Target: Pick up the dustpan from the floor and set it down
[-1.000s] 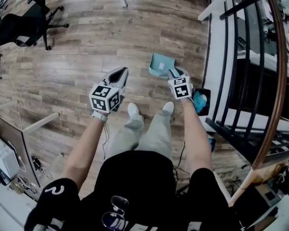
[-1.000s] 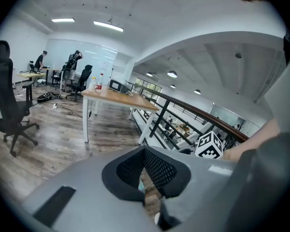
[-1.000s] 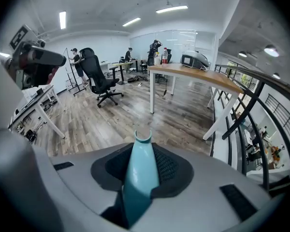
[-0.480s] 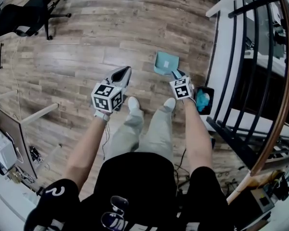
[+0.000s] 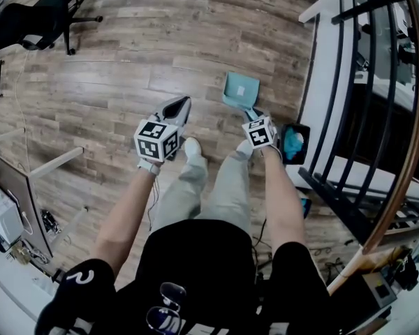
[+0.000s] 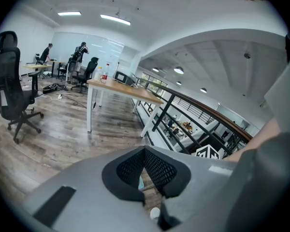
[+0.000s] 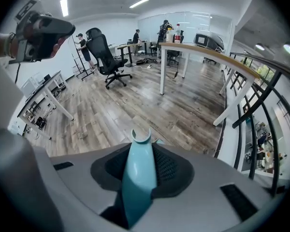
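Teal plastic, thin-walled: the dustpan point(image 5: 241, 89) looks light and stiff, though smooth enough to swivel in a loose grip. It hangs low over the floor point(image 5: 112, 82) ahead of the person's right foot, beside the railing point(image 5: 328, 68); whether it touches the floor I cannot tell. The right gripper point(image 5: 254, 112) clamps its handle point(image 7: 137, 178), the sensible hold. The left gripper point(image 5: 176, 108) is closed and empty.

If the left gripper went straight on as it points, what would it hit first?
Probably the wood floor, left of the teal dustpan; the left gripper slants downward and seems to miss the pan, though depth is unclear.
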Demonstrator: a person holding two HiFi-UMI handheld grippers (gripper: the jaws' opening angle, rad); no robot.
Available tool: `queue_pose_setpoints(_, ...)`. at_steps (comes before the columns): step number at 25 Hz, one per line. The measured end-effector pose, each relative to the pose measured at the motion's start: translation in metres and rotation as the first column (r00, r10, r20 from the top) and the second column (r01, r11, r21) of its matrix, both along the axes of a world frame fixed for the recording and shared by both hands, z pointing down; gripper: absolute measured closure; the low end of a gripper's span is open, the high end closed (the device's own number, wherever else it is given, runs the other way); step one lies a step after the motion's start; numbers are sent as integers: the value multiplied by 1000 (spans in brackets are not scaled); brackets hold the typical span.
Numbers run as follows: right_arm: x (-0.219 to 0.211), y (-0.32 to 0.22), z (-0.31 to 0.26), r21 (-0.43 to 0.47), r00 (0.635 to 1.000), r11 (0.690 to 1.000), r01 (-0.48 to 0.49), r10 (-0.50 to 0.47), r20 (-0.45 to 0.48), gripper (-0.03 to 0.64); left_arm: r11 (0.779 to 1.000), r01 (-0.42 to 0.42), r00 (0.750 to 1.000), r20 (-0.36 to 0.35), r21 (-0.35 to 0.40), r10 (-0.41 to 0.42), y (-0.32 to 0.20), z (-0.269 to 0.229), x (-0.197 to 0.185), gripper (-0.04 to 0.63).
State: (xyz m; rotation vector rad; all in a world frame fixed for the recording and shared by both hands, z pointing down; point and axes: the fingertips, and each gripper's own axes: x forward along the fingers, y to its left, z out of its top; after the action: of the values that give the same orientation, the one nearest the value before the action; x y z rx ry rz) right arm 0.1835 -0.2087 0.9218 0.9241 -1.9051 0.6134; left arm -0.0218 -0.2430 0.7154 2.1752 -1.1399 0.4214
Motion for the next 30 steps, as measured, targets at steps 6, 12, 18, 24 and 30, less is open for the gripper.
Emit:
queue_pose_setpoints(6,0,6,3,-15,999,999,-38,38,-16,516,1000,-21,1000,10,-20,21,7,11,5,598)
queue_pose_setpoints(12,3,8,-16,-6,997,997,-78,78,21,456,999,-36,999,0,-9,36,15,4,8,598)
queue_pose_setpoints(18,3,7,-74,87,992,990,-109,102,80,448,999,-36,999,-10,16,36,21,-17,3,598)
queue_pose_setpoints(24,3,7,-151,204,976,960,-194,167,139,493,997,-43,999,-28,71,45,23,-57,-4,598)
queue_pose_setpoints(30,12,22,-241,333,952,898,-286,226,207,596,986,-44,997,-58,158,54,44,-114,-2,598)
